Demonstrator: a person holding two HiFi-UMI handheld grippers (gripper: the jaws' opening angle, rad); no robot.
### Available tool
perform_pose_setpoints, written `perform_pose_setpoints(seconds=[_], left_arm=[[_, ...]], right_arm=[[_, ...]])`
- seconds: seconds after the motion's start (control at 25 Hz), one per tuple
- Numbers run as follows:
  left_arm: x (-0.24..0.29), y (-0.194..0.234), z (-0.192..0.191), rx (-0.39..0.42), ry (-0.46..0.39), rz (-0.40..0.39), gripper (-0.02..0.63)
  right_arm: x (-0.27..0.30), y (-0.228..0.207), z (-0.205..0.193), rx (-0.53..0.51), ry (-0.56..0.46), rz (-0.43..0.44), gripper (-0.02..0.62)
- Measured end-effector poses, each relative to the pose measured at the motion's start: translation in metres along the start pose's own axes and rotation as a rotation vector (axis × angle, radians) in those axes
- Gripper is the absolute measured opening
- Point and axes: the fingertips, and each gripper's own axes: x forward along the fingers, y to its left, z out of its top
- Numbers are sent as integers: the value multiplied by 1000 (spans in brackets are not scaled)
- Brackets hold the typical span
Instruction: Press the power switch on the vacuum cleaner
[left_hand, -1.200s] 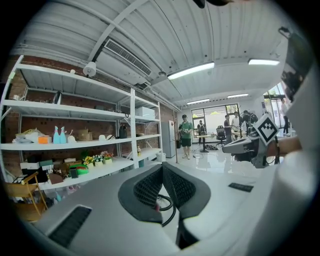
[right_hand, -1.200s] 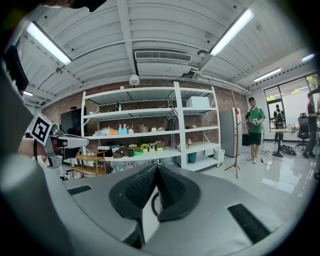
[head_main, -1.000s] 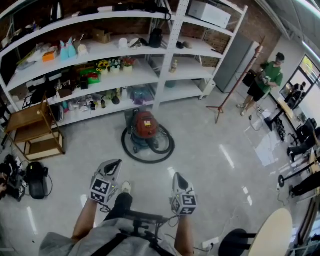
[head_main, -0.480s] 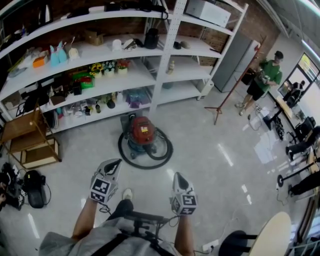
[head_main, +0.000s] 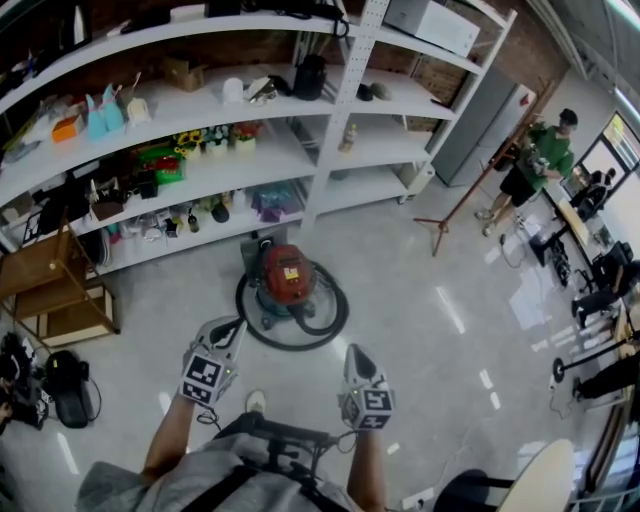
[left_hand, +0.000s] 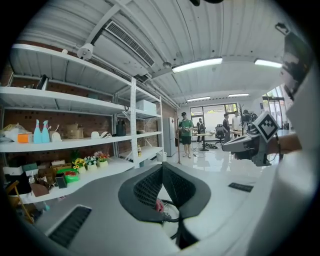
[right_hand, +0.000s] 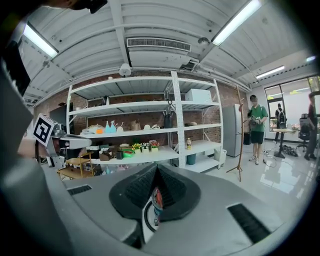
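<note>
The vacuum cleaner is a red canister on the grey floor in front of the shelves, with a black hose coiled around it. Both grippers are held in the air short of it, touching nothing. My left gripper points at the hose's near left edge with its jaws together. My right gripper hangs right of the coil, jaws together too. In the left gripper view, a bit of the red vacuum shows under the shut left gripper. The right gripper frames the vacuum in a narrow slit. I cannot make out the switch.
White shelving full of small items stands behind the vacuum. A wooden rack and black bag sit at the left. A person in green stands far right beside a wooden pole stand. A round table is near right.
The vacuum has drawn closer to both grippers in the head view as I walk toward it. The grippers keep the same pose, jaws unchanged.
</note>
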Motion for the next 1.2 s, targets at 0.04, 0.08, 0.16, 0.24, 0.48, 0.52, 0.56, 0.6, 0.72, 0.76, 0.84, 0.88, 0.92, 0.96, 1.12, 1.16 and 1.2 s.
perform_pose_setpoints(seconds=[0.04, 0.08, 0.16, 0.24, 0.48, 0.52, 0.56, 0.6, 0.72, 0.76, 0.84, 0.88, 0.92, 0.96, 1.12, 1.16, 1.2], left_arm=[[7, 8, 0, -3, 2, 0, 6], [14, 17, 1, -5, 3, -1, 6], [28, 32, 3, -5, 2, -5, 6], [40, 45, 5, -5, 0, -11, 6], [65, 78, 2, -8, 4, -13, 6], [68, 82, 2, -11, 3, -13, 6], [71, 85, 2, -14, 3, -13, 6], [74, 89, 1, -16, 4, -13, 6], [83, 99, -3, -19, 19, -7, 6], [87, 101, -3, -24, 23, -6, 6], [94, 105, -4, -30, 27, -4, 6], [98, 107, -4, -32, 29, -2, 6], [102, 109, -5, -34, 31, 1, 6], [107, 111, -5, -38, 32, 4, 6], [128, 122, -7, -50, 44, 24, 6], [134, 124, -9, -51, 50, 28, 6], [140, 126, -10, -53, 58, 31, 6]], right_arm=[[11, 3, 3, 0, 2, 5, 9], [21, 4, 7, -1, 3, 7, 9], [40, 6, 13, 1, 4, 3, 9], [57, 6, 17, 5, 5, -1, 9], [95, 12, 21, 3, 14, -3, 9], [99, 12, 22, 2, 17, -3, 9], [104, 11, 23, 0, 19, -4, 9], [109, 10, 24, 0, 21, -4, 9], [124, 8, 28, 4, 29, -2, 9], [128, 7, 29, 2, 32, 0, 9], [138, 4, 31, 0, 36, 7, 9], [142, 2, 32, -1, 39, 11, 9], [147, 0, 32, -1, 43, 14, 9], [153, -2, 31, -2, 46, 17, 9], [178, -13, 32, -1, 57, 35, 9], [185, -17, 31, 1, 61, 40, 9], [191, -21, 31, 2, 68, 46, 9]])
